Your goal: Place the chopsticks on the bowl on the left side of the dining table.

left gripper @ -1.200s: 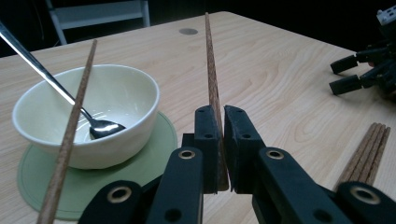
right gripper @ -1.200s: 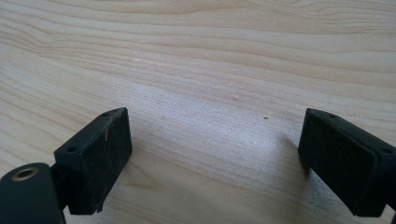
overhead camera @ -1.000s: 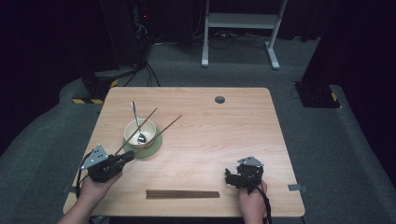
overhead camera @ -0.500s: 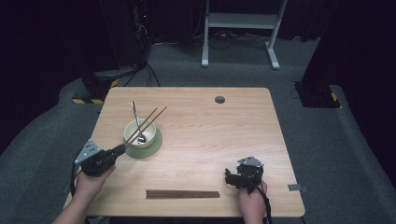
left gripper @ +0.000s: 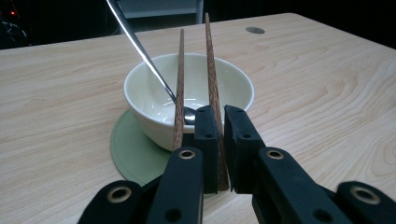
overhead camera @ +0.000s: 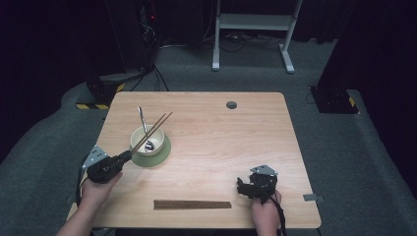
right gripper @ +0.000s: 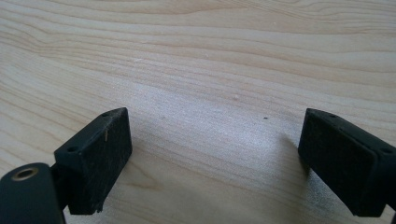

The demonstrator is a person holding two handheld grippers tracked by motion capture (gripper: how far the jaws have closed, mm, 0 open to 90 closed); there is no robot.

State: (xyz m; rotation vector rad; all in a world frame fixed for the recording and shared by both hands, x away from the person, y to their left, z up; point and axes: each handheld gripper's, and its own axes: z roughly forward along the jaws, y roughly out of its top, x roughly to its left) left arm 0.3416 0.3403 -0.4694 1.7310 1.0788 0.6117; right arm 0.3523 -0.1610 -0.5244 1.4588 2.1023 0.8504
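Observation:
A cream bowl [overhead camera: 156, 137] stands on a green coaster [overhead camera: 165, 153] at the table's left, with a metal spoon [overhead camera: 141, 117] leaning in it. My left gripper [overhead camera: 126, 156] is shut on a pair of brown chopsticks [overhead camera: 156, 126], which slant up and across the bowl. The left gripper view shows the chopsticks [left gripper: 211, 70] running out from the pressed jaws of that gripper [left gripper: 222, 116] over the bowl [left gripper: 140, 93], beside the spoon [left gripper: 140, 44]. Near the front right edge, my right gripper [overhead camera: 241, 187] rests open, and in its own view this gripper [right gripper: 215, 144] has bare wood between its jaws.
A dark brown strip, possibly a second pair of chopsticks [overhead camera: 192, 204], lies flat near the front edge between my hands. A round cable hole [overhead camera: 231, 104] sits at the table's far side. White desk legs [overhead camera: 251, 29] stand on the floor beyond.
My left hand has shifted left toward the table's edge, and the chopsticks it holds have swung left, so they now cross over the bowl. The right hand has stayed put.

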